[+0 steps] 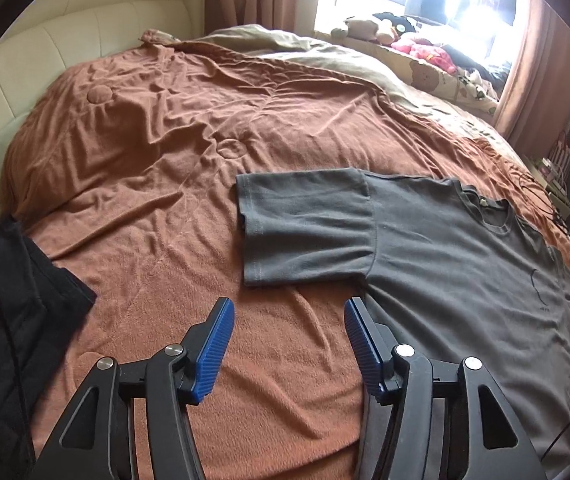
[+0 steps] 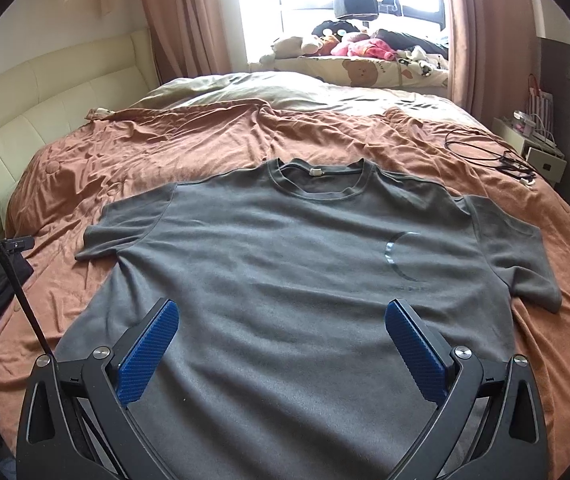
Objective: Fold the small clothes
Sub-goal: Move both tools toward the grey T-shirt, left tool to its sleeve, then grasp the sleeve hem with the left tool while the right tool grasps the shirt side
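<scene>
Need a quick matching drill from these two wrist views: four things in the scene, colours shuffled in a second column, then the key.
Things:
1. T-shirt
2. Blanket
3. Headboard
4. Gripper pads

Colours:
A. cream
B. blue
C. grey
D. rust-brown

Pairs: 1-C, 2-D, 3-A, 4-B
</scene>
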Tool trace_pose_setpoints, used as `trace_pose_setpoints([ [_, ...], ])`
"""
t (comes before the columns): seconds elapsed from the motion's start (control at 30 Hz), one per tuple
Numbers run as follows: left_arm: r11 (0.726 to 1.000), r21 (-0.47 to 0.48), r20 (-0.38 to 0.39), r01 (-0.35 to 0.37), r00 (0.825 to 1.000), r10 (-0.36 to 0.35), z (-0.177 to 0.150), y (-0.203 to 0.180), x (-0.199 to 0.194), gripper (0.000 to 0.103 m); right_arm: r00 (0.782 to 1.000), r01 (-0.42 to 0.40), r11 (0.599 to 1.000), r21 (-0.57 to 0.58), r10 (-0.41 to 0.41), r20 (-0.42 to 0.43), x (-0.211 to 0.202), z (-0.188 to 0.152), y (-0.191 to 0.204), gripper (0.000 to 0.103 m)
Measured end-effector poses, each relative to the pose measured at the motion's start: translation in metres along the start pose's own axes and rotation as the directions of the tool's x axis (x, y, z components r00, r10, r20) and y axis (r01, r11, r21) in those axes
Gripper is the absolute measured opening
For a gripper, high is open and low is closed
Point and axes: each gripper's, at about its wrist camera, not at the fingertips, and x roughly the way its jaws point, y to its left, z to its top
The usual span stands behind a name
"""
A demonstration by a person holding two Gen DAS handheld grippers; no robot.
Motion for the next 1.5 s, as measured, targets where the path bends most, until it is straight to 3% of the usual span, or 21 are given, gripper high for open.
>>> trace_pose_setpoints([
  [0.23, 0.995, -0.099, -0.072, -0.001, 0.997, -0.007, 0.020, 0.012, 0.041, 0.053, 1.000, -0.009, 1.000, 0.002, 0.009, -0.004, 0.026, -0.007, -0.016, 0.103],
  [0.33, 0.993, -0.116, -0.113, -0.024, 0.993, 0.011, 0.023, 0.011, 0.060, 0.042, 0.998, -0.055, 0.997, 0.049, 0.056, -0.030, 0.039, -0.012, -0.027, 0.103],
  [0.4, 0.990, -0.135, -0.139, -0.027, 0.990, 0.008, 0.024, 0.012, 0.072, 0.041, 0.997, -0.044, 0.998, 0.042, 0.047, -0.066, 0.050, -0.014, -0.033, 0.103],
  [0.53, 0.985, -0.166, -0.179, -0.045, 0.984, 0.015, 0.021, 0.011, 0.091, 0.041, 0.994, 0.005, 1.000, 0.013, -0.004, -0.111, 0.063, -0.015, -0.036, 0.103],
  [0.9, 0.960, -0.269, -0.242, -0.081, 0.970, 0.014, 0.010, 0.016, 0.124, 0.041, 0.989, -0.033, 0.998, 0.044, 0.039, -0.141, 0.073, -0.010, -0.037, 0.103],
  [1.1, 0.911, -0.407, -0.196, -0.066, 0.980, -0.017, 0.006, 0.030, 0.132, 0.054, 0.989, -0.035, 0.998, 0.059, 0.043, -0.142, 0.072, -0.009, -0.040, 0.103],
  [1.27, 0.843, -0.535, -0.138, -0.047, 0.990, -0.033, 0.004, 0.041, 0.133, 0.054, 0.990, -0.047, 0.996, 0.077, 0.057, -0.129, 0.064, -0.004, -0.034, 0.103],
  [1.3, 0.830, -0.556, -0.129, -0.044, 0.991, -0.034, 0.004, 0.043, 0.132, 0.051, 0.991, -0.044, 0.997, 0.070, 0.053, -0.123, 0.062, -0.003, -0.031, 0.103],
  [1.4, 0.804, -0.595, -0.104, -0.017, 0.993, -0.056, 0.004, 0.049, 0.125, 0.019, 0.991, -0.052, 0.997, 0.060, 0.059, -0.117, 0.058, -0.001, -0.024, 0.103],
  [1.5, 0.809, -0.588, -0.092, 0.018, 0.992, -0.088, 0.007, 0.050, 0.121, 0.008, 0.991, -0.069, 0.997, 0.040, 0.073, -0.108, 0.051, 0.002, -0.014, 0.103],
])
